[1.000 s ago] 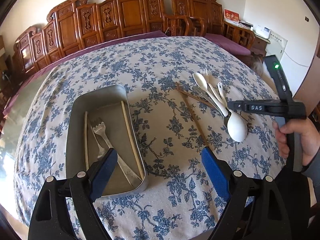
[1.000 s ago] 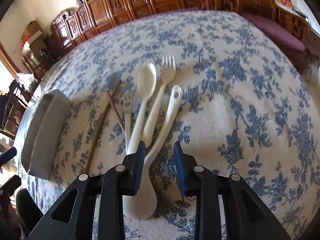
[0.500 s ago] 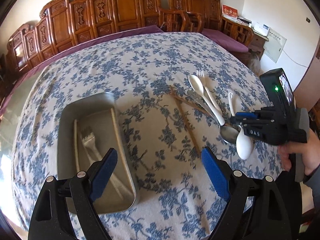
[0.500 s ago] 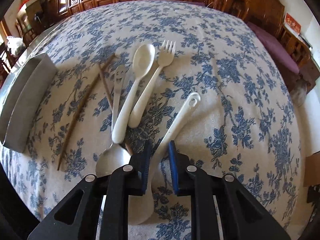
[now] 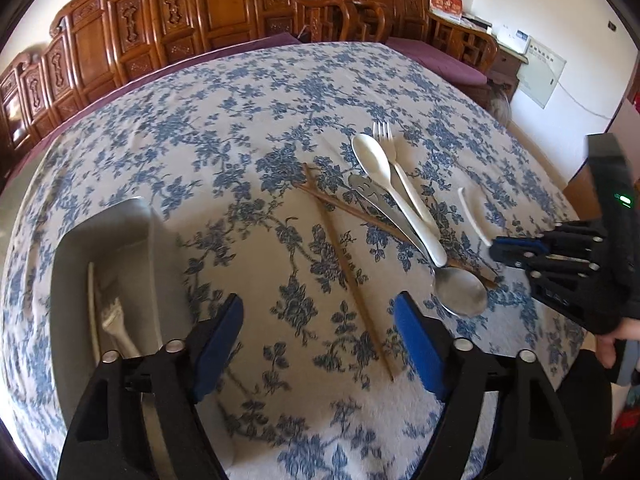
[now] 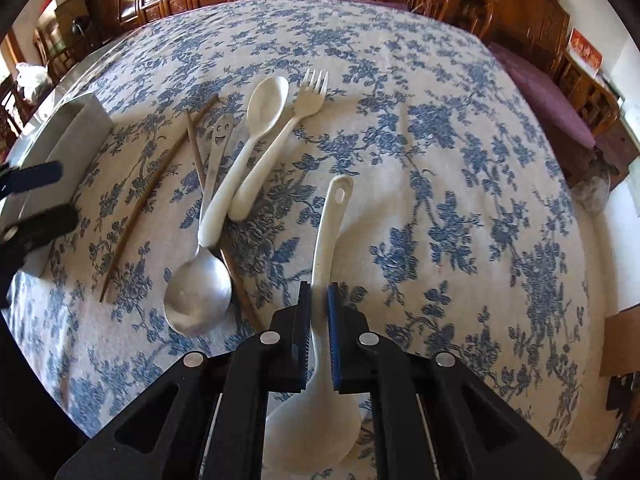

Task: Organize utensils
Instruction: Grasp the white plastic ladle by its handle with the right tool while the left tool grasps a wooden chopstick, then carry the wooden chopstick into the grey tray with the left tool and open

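Round table under white cloth with blue flower print (image 5: 248, 128) bearing grey metal tray (image 5: 100, 240), brown wooden chopsticks (image 6: 148, 196), steel spoon (image 6: 198, 292), cream plastic spoon (image 6: 244, 148) and fork (image 6: 280, 136) lying clustered.

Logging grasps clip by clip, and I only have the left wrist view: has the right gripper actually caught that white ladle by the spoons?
Observer: Yes. In the right wrist view the right gripper has just been closing, and its pads now press on the ladle at its neck.
Operator: Where is its bowl? The gripper hides it from me.
Observer: The bowl is behind the fingertips, near the camera, and the handle points away.
Operator: Does the bowl touch the metal spoon?
Observer: No. Bare cloth shows between it and the metal spoon.
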